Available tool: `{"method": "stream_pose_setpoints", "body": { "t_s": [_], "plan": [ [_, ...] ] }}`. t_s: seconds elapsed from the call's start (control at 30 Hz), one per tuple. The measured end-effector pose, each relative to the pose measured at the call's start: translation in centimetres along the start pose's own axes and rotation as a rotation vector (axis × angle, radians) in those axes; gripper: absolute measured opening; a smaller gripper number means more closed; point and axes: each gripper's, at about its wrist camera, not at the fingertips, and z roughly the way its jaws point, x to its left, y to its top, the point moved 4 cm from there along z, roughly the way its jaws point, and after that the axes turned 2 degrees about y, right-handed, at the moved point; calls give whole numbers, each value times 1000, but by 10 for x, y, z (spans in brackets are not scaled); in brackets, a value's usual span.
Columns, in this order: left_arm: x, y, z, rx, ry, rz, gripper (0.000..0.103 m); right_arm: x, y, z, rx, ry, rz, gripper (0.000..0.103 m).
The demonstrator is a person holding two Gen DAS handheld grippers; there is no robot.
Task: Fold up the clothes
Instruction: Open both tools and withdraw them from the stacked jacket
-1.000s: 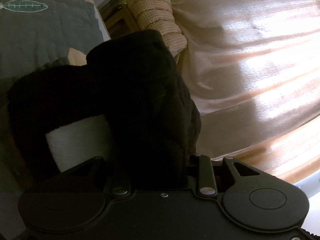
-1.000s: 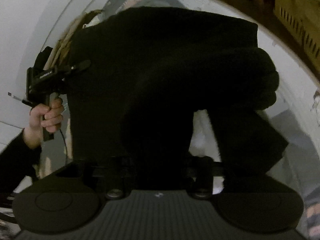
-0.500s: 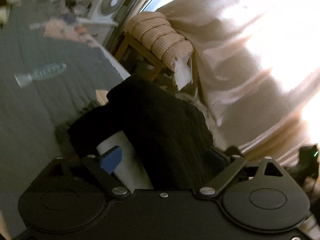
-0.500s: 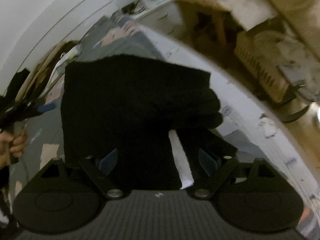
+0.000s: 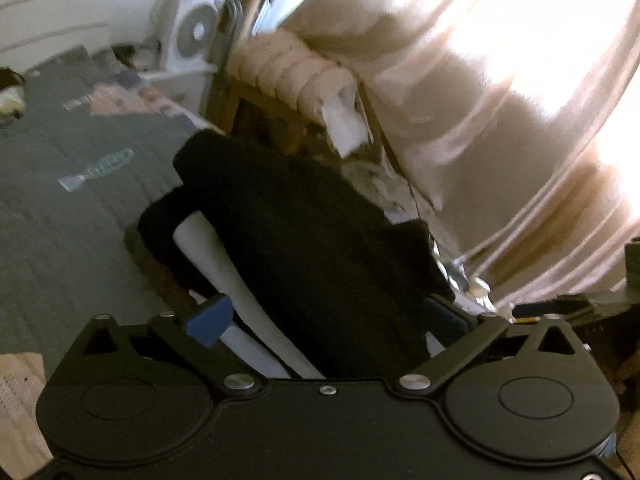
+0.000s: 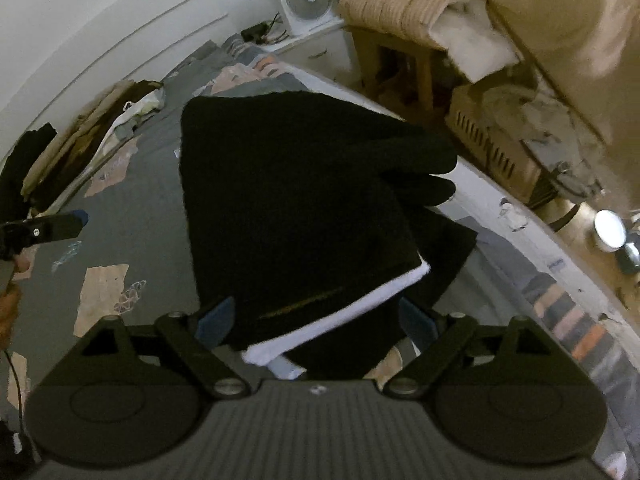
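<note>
A black garment with a white lining lies folded on the grey bedspread, near the bed's edge. My left gripper hangs above its near end and its jaws are opening. The blue pads stand wide and clear of the cloth, which shows through the gap below them. In the right wrist view the same garment shows a white band along its near fold. My right gripper is open over that fold, pads not pressing. The left gripper shows at the far left, in a hand.
A wooden chair with a beige cushion and a white fan stand past the bed's edge. A pale curtain fills the right. Piled clothes lie along the wall side of the bed. A slatted crate sits on the floor.
Both grippers went from shut on the black garment to wide open and let it go. Both rose and drew back, so the garment looks smaller and lies on the bed.
</note>
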Motion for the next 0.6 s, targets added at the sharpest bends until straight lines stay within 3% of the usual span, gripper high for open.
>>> {"method": "stream_pose_setpoints", "body": {
  "t_s": [0.2, 0.43, 0.6],
  "plan": [
    [-38, -21, -39, -69, 64, 64, 103, 25, -19, -42, -64, -13, -45, 89],
    [-73, -42, -74, -34, 166, 80, 103, 43, -44, -79, -110, -41, -141, 89],
    [-95, -55, -95, 18, 255, 106, 103, 53, -60, -98, -114, 6, -144, 89]
  ]
}}
